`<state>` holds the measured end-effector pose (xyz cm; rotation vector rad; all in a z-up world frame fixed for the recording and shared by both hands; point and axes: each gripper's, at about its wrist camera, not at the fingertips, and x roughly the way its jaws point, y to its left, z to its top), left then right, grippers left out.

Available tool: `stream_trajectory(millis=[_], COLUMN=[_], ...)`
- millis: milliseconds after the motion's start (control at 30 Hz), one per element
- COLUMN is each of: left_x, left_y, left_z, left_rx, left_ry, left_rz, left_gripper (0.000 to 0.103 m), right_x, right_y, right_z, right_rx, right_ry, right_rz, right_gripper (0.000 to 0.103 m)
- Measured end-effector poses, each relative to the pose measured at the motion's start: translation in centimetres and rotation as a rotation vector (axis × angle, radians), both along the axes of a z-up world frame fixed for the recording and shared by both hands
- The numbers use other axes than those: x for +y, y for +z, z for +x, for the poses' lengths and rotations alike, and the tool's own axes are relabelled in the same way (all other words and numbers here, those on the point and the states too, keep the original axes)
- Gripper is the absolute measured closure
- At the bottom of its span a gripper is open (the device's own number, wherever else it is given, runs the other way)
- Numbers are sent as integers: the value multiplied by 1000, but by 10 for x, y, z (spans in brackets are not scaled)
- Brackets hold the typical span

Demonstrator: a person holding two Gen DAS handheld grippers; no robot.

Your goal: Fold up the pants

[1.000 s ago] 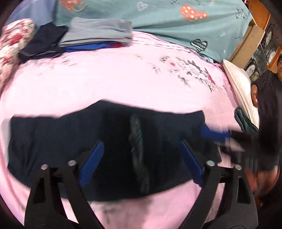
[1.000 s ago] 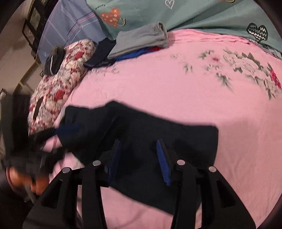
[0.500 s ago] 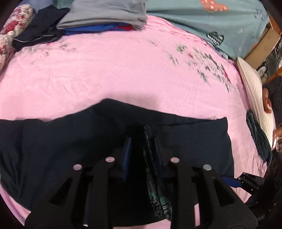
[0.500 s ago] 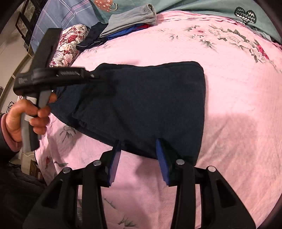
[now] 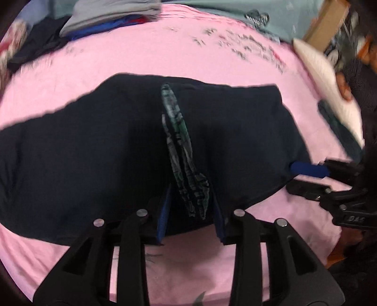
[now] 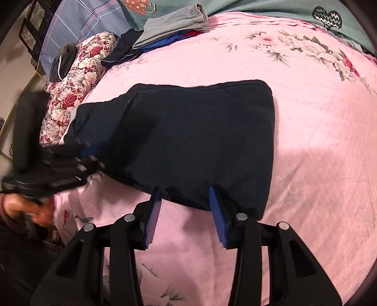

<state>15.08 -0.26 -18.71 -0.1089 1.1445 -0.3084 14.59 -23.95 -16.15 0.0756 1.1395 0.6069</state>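
Dark navy pants (image 5: 94, 150) lie folded across the pink bedsheet, and show in the right wrist view (image 6: 200, 141) too. A green patterned strip (image 5: 181, 150) runs down their middle. My left gripper (image 5: 190, 211) is open, its blue pads either side of the pants' near edge at the strip. My right gripper (image 6: 186, 211) is open, its pads straddling the near edge of the pants at their right end. It also shows in the left wrist view (image 5: 306, 174) at the pants' right edge. The left gripper appears blurred in the right wrist view (image 6: 89, 155).
A stack of folded clothes, grey on top (image 6: 174, 23), sits at the far side of the bed. A floral pillow (image 6: 77, 75) lies at the left, a white pillow (image 5: 327, 77) at the right. A teal blanket (image 6: 282, 9) is behind. A person (image 5: 362, 77) sits at right.
My left gripper has opened from around the patterned strip and drawn back a little. My right gripper has edged up to the pants' near edge.
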Motion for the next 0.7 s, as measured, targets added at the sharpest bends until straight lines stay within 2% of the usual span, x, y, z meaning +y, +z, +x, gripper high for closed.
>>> stream_trajectory(millis=[33, 67, 100, 167, 200, 233, 267, 367, 433, 500, 600, 700], left_x=[5, 7, 9, 19, 31, 40, 57, 105, 151, 198, 253, 276], left_y=[1, 5, 13, 28, 39, 47, 55, 69, 74, 72, 54, 32], left_z=[-1, -2, -5, -10, -14, -15, -17, -21, -25, -28, -25, -23], left_rx=[10, 5, -15, -53, -80, -97, -119, -143, -147, -122, -36, 25], left_ry=[11, 17, 24, 45, 74, 104, 155, 253, 357, 445, 539, 539], left_rz=[-17, -8, 19, 24, 42, 68, 100, 129, 162, 156, 71, -28], left_gripper=[67, 59, 54, 45, 39, 26, 18, 16, 13, 12, 12, 13], right_x=[0, 0, 1, 4, 5, 6, 6, 11, 17, 22, 31, 33], right_y=[-1, 0, 0, 1, 1, 1, 1, 1, 1, 1, 3, 4], right_z=[0, 0, -1, -1, -1, -1, 0, 0, 0, -2, -4, -3], right_rx=[1, -1, -6, -8, -7, -5, -3, -5, -7, -14, -27, -18], right_ry=[-3, -3, -1, 2, 1, -2, -5, -12, -9, -7, 0, -22], right_rz=[1, 0, -8, -23, -28, -31, -35, -56, -73, -98, -152, -173], right_gripper=[60, 60, 60, 60, 59, 58, 58, 54, 47, 44, 42, 43])
